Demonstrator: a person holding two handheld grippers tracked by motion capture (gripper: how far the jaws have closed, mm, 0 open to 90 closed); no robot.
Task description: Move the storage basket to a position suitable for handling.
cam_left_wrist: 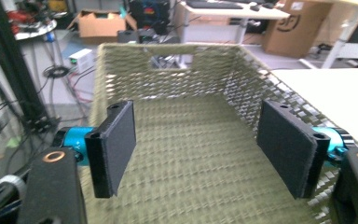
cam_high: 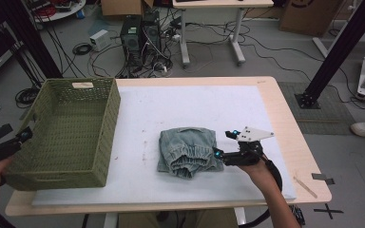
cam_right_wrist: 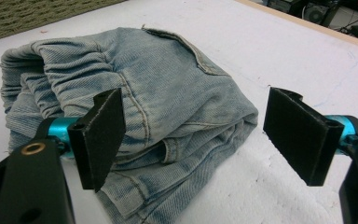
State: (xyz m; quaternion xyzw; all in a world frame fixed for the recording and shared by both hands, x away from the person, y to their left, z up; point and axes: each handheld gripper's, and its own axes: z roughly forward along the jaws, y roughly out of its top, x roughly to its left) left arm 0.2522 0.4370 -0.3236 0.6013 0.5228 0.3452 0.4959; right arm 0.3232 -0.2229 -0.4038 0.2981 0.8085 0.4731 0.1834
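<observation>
Folded jeans (cam_high: 188, 151) on white pad (cam_high: 199, 104); seemingly cluttered cabled floor (cam_high: 209, 52) beyond.

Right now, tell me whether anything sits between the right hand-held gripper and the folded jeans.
Nothing visible does. The right hand-held gripper is open right at the edge of the folded jeans, with bare white table cover around them. The green basket stands off to the left, apart from the jeans.

white-padded table (cam_high: 195, 99), green basket (cam_high: 66, 133), folded jeans (cam_high: 187, 149)
</observation>
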